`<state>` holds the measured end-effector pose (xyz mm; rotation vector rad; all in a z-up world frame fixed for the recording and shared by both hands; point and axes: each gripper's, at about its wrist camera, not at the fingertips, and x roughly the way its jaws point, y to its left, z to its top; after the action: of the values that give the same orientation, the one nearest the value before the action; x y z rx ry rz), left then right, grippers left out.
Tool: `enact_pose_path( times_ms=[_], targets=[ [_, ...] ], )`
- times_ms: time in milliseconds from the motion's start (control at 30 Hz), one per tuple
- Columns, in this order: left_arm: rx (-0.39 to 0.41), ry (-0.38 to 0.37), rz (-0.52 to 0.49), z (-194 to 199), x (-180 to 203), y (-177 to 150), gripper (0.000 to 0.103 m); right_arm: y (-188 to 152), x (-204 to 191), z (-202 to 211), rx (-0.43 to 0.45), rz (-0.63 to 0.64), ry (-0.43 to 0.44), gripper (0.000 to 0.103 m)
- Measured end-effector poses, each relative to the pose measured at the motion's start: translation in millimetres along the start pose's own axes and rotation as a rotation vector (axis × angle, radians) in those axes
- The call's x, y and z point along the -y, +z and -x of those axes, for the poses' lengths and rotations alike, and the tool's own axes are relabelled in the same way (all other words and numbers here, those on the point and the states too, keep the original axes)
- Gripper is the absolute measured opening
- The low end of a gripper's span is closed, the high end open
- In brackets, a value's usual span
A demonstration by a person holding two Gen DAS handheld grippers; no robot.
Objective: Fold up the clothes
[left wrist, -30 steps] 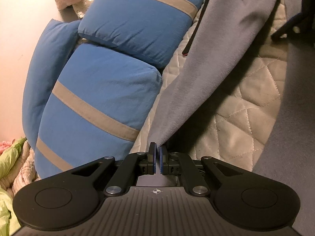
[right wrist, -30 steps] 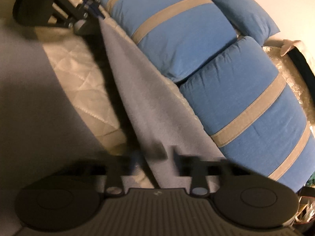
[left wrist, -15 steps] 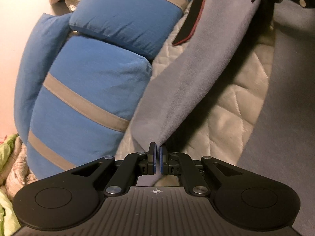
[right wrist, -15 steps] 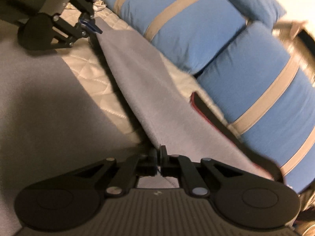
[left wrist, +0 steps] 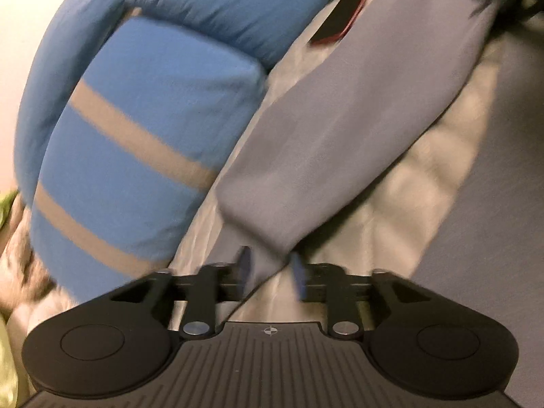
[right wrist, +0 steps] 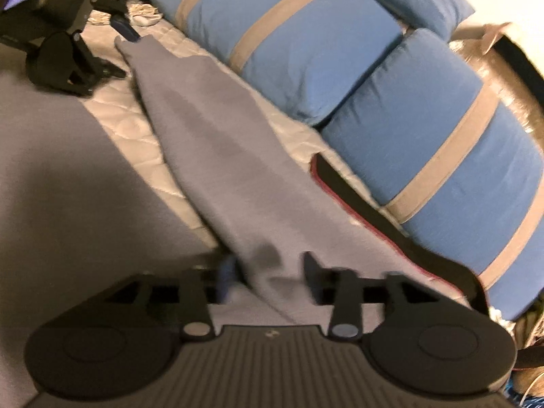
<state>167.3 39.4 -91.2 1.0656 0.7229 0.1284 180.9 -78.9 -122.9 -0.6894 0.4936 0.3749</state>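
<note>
A grey garment with a dark, red-edged band lies as a long strip on the quilted bed beside the blue pillows. It also shows in the right wrist view, its band at the right. My left gripper is open, and the garment's end lies loose just in front of its fingers. My right gripper is open over the other end of the strip. The left gripper shows in the right wrist view at the far end.
Blue pillows with tan stripes line the far side of the bed. The cream quilted bedspread shows beside the strip. More grey fabric covers the near side. Green and patterned cloth sits at the left edge.
Both grippers were shut on the ends of the grey garment, holding it stretched above the bed. Now both have opened and the strip lies on the bedspread.
</note>
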Motion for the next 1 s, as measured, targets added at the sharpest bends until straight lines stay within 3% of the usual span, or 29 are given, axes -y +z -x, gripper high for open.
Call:
enact_pose_path(
  times_ms=[67, 167, 300, 433, 500, 567, 667, 733, 1000],
  targets=[
    [-0.041, 0.038, 0.009, -11, -4, -9, 0.042, 1, 2, 2, 0.012, -0.001, 0.009, 0.076],
    [-0.103, 0.091, 0.002, -24, -12, -23, 0.042, 3, 3, 6, 0.027, -0.007, 0.031, 0.083],
    [-0.145, 0.156, -0.083, -46, -25, -45, 0.042, 3, 5, 13, 0.054, -0.005, 0.050, 0.089],
    [-0.119, 0.104, -0.138, -63, -46, -63, 0.042, 3, 8, 18, 0.076, -0.012, 0.057, 0.092],
    [-0.109, 0.097, -0.214, -70, -48, -67, 0.042, 4, 10, 21, 0.087, -0.017, 0.059, 0.093],
    [-0.089, 0.088, -0.306, -76, -46, -70, 0.039, 4, 12, 22, 0.092, -0.024, 0.061, 0.095],
    [-0.070, 0.069, -0.394, -84, -41, -73, 0.025, 3, 14, 22, 0.095, -0.031, 0.064, 0.096],
    [-0.080, 0.068, -0.438, -90, -37, -75, 0.005, 3, 15, 21, 0.093, -0.035, 0.067, 0.096],
    [-0.100, 0.165, -0.547, -82, -33, -95, 0.002, 2, 17, 22, 0.099, -0.031, 0.075, 0.097]
  ],
)
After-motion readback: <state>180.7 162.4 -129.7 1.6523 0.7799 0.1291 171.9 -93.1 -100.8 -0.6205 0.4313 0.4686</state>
